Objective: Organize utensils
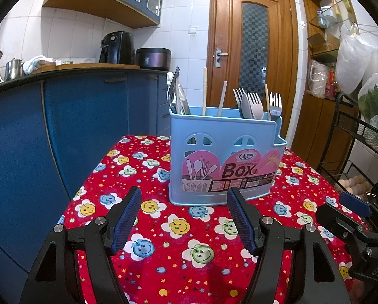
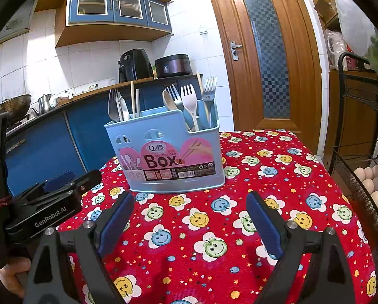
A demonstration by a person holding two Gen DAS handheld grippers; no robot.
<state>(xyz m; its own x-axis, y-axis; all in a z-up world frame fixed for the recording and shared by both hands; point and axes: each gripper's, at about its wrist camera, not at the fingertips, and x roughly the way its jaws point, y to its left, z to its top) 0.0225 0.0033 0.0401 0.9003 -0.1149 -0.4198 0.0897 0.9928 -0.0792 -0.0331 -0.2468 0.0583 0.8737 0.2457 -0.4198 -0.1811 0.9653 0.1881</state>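
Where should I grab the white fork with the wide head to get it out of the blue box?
Grab the white fork just below its tines, coming from above. It stands upright in the blue box, so only its top pokes over the rim. A wooden spoon and metal forks crowd it, so pinch its flat faces and lift straight up.

Left gripper (image 1: 183, 204): black arms, blue ribbed pads (image 1: 128, 217), silver pivot screws. Right gripper (image 2: 190, 206): same build. White "GenRobot.AI" lettering (image 2: 50, 218) on left gripper's black housing, left of the blue utensil box (image 2: 163, 152); red thread wound nearby.
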